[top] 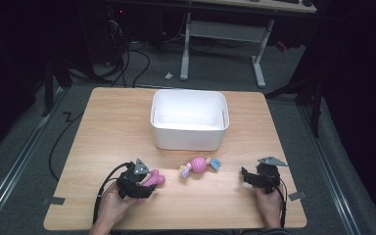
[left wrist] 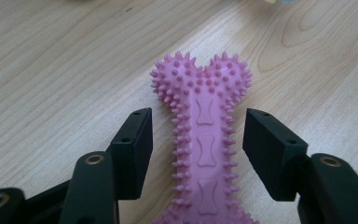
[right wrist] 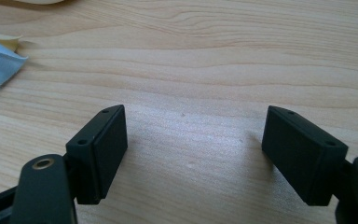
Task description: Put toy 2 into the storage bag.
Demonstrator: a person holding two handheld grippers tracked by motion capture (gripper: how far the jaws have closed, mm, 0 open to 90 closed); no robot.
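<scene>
My left gripper [left wrist: 198, 154] straddles the shaft of the pink spiked bone toy [left wrist: 204, 140], which lies flat on the wooden table [top: 107, 132]. A narrow gap shows on each side, so the pads do not press it. The toy's knobbed end points away from me, beyond the jaw tips. My right gripper [right wrist: 193, 156] rests low over bare table, jaws wide, nothing between them. Between both grippers, slightly farther out, lies a pink-and-blue knitted toy [top: 199, 166]. Beyond it stands the white bin [top: 188, 134].
</scene>
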